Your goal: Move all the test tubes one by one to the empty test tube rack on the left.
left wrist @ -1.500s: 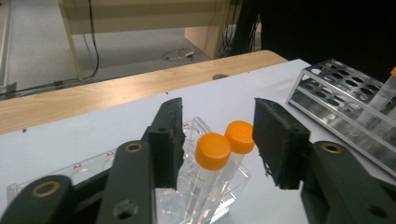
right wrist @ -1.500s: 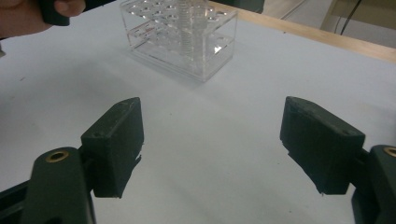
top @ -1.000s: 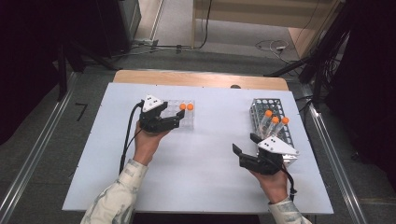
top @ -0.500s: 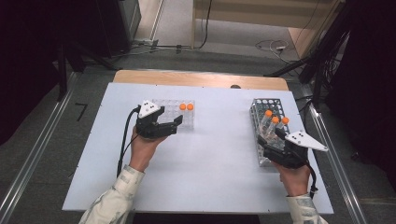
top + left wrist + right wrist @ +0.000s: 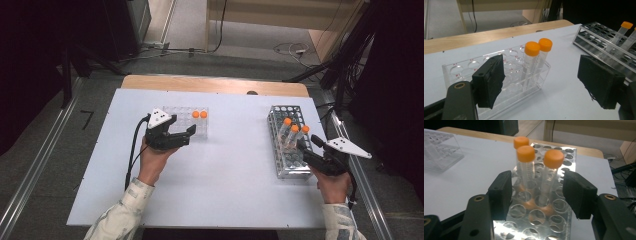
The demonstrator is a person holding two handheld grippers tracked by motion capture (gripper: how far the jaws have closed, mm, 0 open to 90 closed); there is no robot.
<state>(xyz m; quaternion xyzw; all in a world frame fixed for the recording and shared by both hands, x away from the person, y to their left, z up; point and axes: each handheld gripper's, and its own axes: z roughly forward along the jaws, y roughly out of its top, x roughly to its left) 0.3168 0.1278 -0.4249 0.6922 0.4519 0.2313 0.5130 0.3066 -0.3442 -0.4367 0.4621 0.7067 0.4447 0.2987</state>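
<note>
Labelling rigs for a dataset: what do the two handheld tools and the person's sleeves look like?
Both are black, with two dark padded jaws. The left tool and right tool each carry a grey three-cornered plate and trail a black cable. The sleeves are pale and faintly patterned.

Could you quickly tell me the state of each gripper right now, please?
Left gripper: open, holding nothing, beside the clear rack.
Right gripper: open, just been closing, two orange-capped tubes between its fingers, untouched.

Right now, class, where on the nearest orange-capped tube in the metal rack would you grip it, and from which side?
Grip the nearest tube on its clear wall just under the orange cap, approaching from the person's side. It stands upright, and the rack hides its lower part. The right gripper, jaws just closing, already straddles it with its neighbour.
</note>
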